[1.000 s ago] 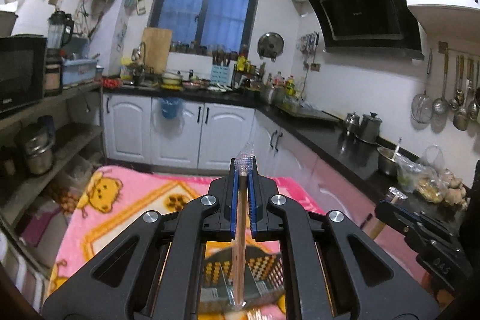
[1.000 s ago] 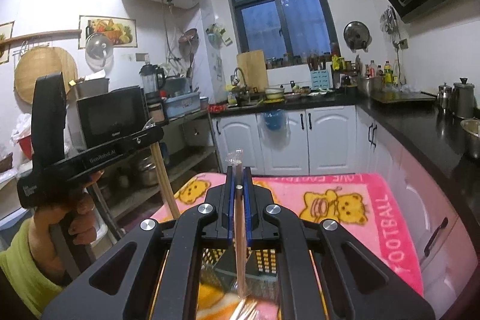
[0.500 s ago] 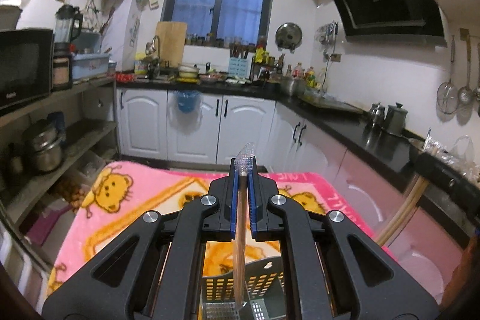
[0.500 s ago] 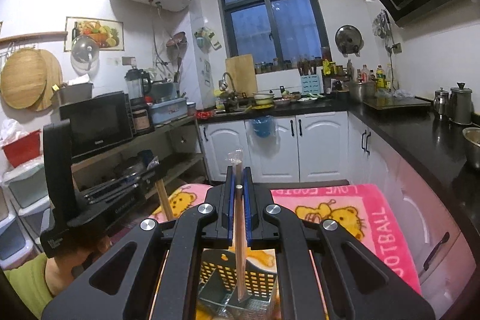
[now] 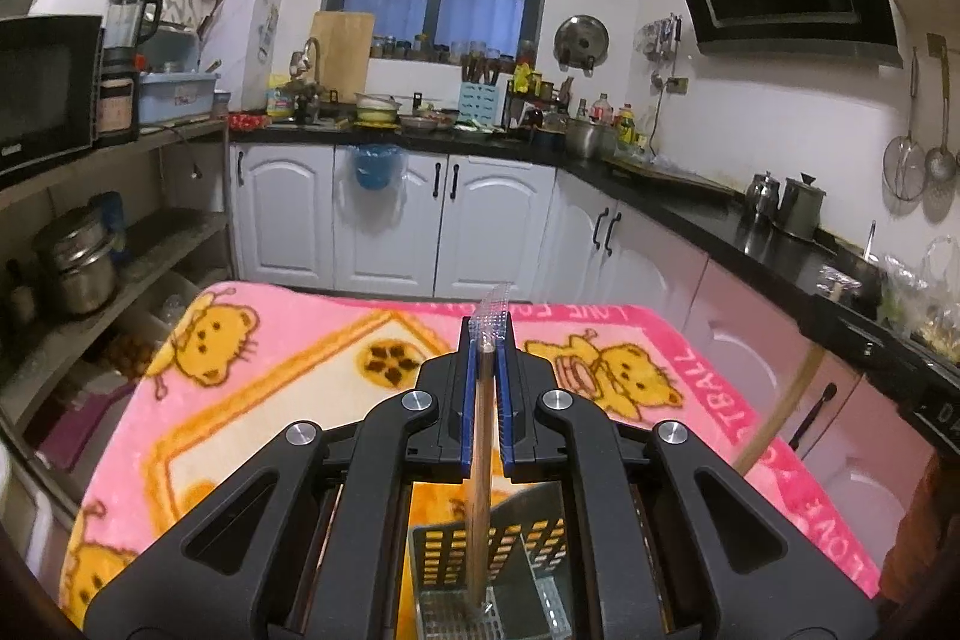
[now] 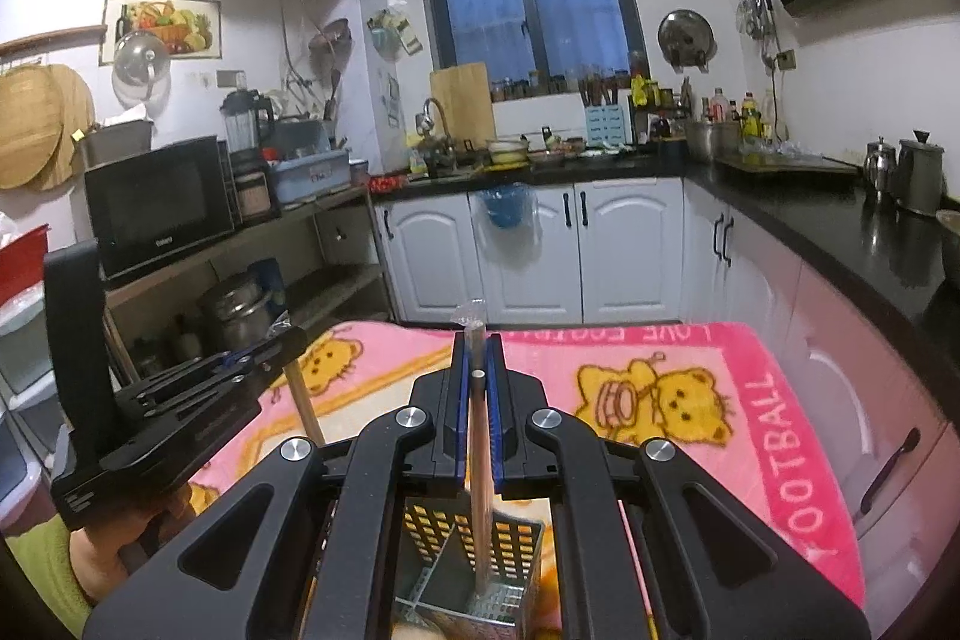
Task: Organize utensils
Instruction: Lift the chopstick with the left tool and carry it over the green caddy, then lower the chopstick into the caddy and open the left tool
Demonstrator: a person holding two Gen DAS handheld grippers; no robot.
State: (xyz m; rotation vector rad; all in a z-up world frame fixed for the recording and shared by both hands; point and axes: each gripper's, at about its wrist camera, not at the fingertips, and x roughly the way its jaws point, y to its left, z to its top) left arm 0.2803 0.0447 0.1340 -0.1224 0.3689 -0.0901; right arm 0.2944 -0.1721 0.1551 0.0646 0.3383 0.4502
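Left wrist: chopstick [image 5: 480,490] clamped, tip over holder [image 5: 528,550]

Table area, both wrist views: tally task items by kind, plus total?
Wooden chopsticks: 2, one in the left gripper (left chopstick), one in the right gripper (right chopstick)
Perforated metal utensil holder: 1
Pink cartoon blanket: 1
Total: 4

Two black plastic grippers with silver screws and blue-lined fingers [image 5: 470,400]; a yellow-green sleeve [image 6: 42,574].
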